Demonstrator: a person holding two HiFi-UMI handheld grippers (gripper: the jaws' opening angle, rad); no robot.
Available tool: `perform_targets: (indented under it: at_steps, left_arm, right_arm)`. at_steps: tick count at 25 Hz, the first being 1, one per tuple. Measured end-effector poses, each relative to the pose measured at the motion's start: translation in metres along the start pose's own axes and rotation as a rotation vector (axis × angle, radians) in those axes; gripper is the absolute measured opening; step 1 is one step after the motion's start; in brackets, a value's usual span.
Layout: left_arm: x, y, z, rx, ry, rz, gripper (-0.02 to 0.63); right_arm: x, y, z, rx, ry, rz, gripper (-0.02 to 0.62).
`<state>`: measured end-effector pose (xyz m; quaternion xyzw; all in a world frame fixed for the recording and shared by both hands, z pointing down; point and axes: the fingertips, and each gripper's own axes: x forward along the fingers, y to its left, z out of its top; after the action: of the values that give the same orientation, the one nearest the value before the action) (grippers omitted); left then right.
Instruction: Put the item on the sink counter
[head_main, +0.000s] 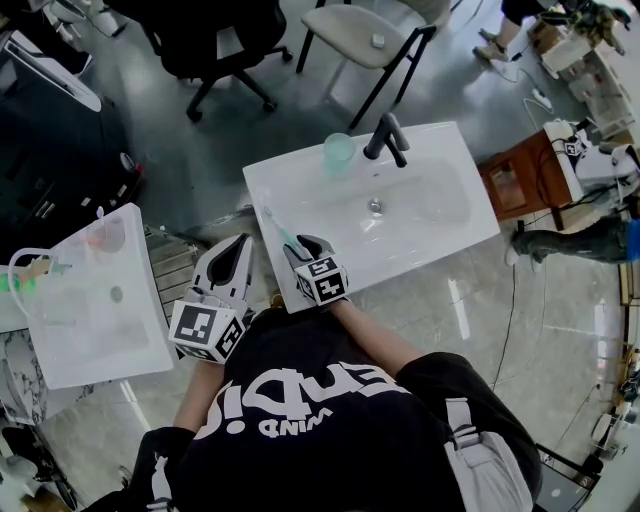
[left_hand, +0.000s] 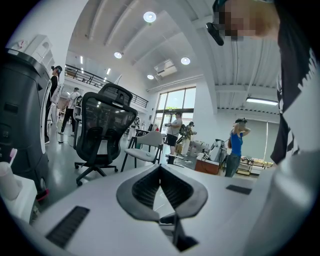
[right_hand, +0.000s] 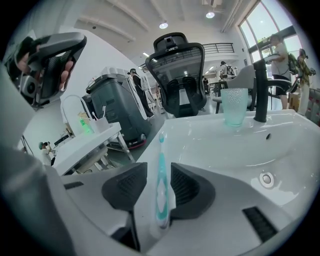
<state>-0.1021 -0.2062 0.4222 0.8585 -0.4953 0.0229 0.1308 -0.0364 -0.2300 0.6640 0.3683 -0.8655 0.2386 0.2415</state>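
Teal toothbrush (right_hand: 160, 192) lies on the sink counter (right_hand: 215, 145) between the right gripper's (right_hand: 159, 169) spread jaws. Placement looks done, and backing off seems next. The left gripper (left_hand: 160, 170) is closed and empty.

A lab hall — freestanding sinks (head_main: 455, 205), office chairs (left_hand: 102, 130).
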Motion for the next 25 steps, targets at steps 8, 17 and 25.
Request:
perform_targets:
  at_steps: [8, 17, 25]
  left_arm:
    - [0.001, -0.002, -0.002, -0.009, -0.002, -0.008, 0.02]
    - [0.006, -0.012, -0.002, -0.006, 0.002, -0.038, 0.02]
    - [0.008, -0.019, -0.004, -0.009, 0.004, -0.052, 0.02]
  right_arm:
    - [-0.015, -0.002, 0.017, -0.006, -0.064, -0.014, 0.124]
    - [-0.036, -0.001, 0.032, -0.002, -0.128, -0.002, 0.025]
    - [-0.068, 0.015, 0.059, -0.073, -0.226, 0.047, 0.019]
